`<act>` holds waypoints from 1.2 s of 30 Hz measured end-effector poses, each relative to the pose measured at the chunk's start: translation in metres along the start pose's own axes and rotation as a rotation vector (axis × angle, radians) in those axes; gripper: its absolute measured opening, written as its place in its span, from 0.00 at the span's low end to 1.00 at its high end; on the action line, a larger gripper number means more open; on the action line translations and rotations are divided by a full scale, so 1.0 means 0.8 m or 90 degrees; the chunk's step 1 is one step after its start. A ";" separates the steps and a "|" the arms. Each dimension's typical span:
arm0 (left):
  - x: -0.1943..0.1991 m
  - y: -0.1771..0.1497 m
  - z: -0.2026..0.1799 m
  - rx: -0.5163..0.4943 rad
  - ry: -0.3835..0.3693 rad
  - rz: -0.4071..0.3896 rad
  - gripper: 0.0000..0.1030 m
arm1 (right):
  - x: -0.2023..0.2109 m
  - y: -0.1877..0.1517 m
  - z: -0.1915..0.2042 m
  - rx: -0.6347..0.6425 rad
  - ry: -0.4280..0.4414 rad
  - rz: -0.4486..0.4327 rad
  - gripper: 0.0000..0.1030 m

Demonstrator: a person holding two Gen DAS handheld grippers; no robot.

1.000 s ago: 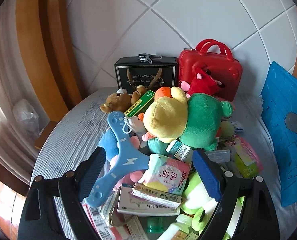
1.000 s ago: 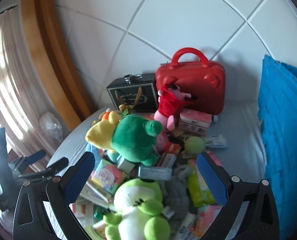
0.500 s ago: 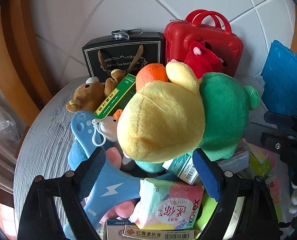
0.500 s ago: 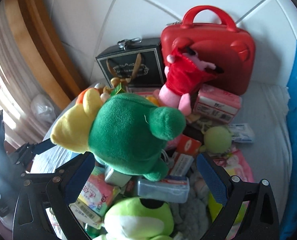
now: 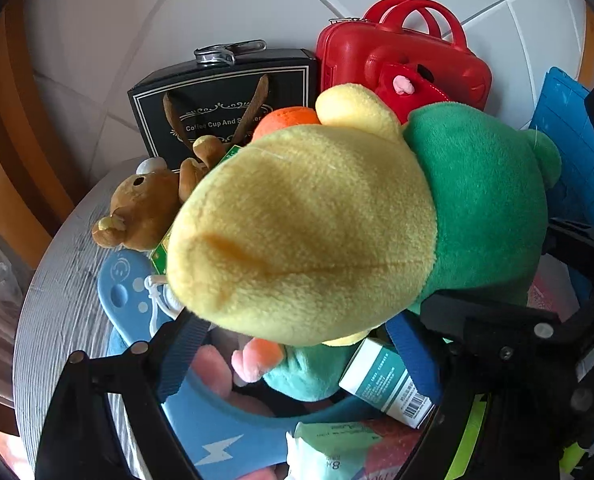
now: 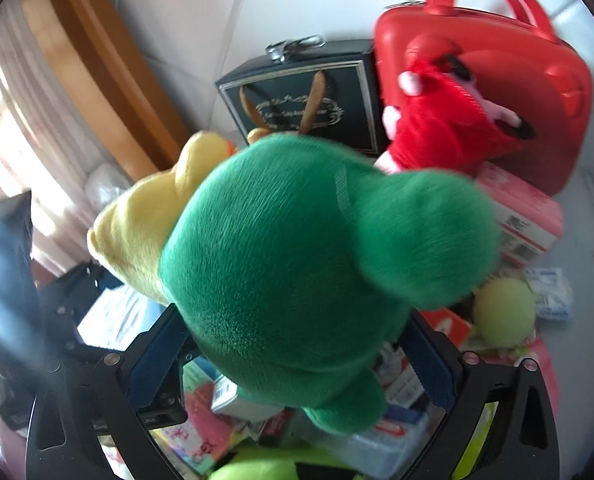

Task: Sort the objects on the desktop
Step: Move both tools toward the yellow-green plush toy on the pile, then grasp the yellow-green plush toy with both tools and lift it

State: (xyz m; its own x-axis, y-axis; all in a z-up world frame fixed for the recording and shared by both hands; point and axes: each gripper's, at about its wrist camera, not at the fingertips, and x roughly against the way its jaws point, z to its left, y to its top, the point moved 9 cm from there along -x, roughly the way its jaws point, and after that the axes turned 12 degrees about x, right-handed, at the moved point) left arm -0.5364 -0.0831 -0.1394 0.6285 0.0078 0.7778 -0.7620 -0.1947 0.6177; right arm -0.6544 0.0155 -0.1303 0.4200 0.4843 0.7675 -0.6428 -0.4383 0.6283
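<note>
Two grippers' wide jaws around one plush duck (image 5: 309, 220): left at head, right at body.

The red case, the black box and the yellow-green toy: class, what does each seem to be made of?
Red case: likely hard moulded plastic, glossy with highlights. Black box: apparently printed card, matt, with sharp folded edges. Yellow-green toy: soft plush fabric, with a fuzzy pile and a stitched seam.
</note>
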 end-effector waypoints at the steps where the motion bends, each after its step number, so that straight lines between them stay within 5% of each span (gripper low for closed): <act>1: 0.001 0.002 -0.001 -0.006 0.003 -0.009 0.86 | 0.001 0.001 0.002 0.004 -0.007 -0.005 1.00; 8: 0.036 0.013 -0.016 -0.021 -0.004 -0.049 0.83 | 0.050 0.010 0.007 0.027 -0.030 -0.052 0.78; 20: 0.166 0.027 -0.080 -0.069 -0.041 -0.152 0.83 | 0.193 0.008 0.019 0.018 -0.053 -0.150 0.74; 29: 0.290 0.025 -0.204 -0.131 -0.124 -0.244 0.83 | 0.364 -0.031 0.002 -0.002 -0.145 -0.248 0.74; 36: 0.369 -0.004 -0.355 -0.182 -0.201 -0.277 0.83 | 0.525 -0.117 -0.053 -0.045 -0.221 -0.296 0.72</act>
State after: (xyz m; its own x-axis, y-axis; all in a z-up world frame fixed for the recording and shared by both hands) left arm -0.3931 0.1987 0.1212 0.8744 -0.2718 0.4018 -0.4089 0.0327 0.9120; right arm -0.4452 0.2921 0.1277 0.8460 0.3321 0.4171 -0.3768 -0.1812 0.9084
